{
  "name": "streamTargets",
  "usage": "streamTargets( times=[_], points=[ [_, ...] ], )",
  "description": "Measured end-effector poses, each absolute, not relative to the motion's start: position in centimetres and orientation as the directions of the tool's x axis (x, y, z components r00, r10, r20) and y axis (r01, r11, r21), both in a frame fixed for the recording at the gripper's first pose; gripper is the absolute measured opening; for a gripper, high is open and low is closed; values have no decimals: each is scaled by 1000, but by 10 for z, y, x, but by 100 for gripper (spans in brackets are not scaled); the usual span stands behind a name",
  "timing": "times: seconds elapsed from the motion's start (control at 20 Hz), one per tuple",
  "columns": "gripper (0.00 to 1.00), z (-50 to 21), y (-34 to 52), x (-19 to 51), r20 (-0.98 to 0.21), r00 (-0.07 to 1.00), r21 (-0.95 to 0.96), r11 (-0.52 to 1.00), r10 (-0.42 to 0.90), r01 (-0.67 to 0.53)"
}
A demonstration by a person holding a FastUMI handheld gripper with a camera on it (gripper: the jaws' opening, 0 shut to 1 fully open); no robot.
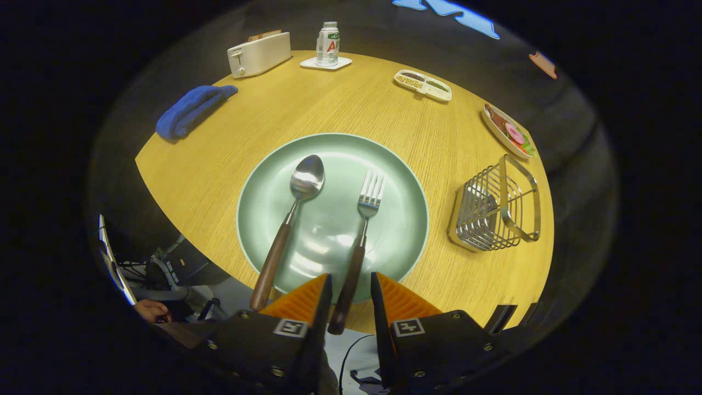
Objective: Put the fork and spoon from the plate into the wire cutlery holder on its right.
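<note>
Between your gripper's [351, 288] two fingers lies the dark wooden handle of the fork [359, 241], and the fingers stand apart on either side of it with a gap showing, so the claw is open and not yet pressing on anything. You look lined up on the handle end because it overhangs the near rim of the plate [406, 181], which leaves room for the fingers to close without scraping the dish; that is my reading, not something shown. The fork's tines point away from you, resting on the plate. Just left of it lies the spoon [290, 219], bowl up and away from you, its handle angling off over the plate's near-left rim, well clear of the fingers. The wire holder [496, 206] stands on the table [208, 164] to the right of the plate, apart from it, with its open top tilted toward you in this view. Both pieces are still to be moved. Closing squarely on the handle should come next, I judge.
</note>
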State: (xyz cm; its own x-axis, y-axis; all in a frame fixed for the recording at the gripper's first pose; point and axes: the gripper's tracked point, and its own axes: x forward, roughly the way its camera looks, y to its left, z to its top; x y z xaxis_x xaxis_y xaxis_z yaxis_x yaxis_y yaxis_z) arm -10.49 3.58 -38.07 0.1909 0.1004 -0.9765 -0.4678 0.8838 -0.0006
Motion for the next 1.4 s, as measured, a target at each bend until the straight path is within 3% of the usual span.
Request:
streamTargets(
  times=[0.05,0.4,0.45,1.4],
  points=[
    [26,-385,37,-105,-980,174,4,887,95,-462],
    [26,-390,42,-97,-991,74,69,900,111,-430],
    [5,-389,39,-99,-995,32,71,903,93,-424],
    [5,-332,-9,-81,-992,-108,121,773,69,-623]
  ],
)
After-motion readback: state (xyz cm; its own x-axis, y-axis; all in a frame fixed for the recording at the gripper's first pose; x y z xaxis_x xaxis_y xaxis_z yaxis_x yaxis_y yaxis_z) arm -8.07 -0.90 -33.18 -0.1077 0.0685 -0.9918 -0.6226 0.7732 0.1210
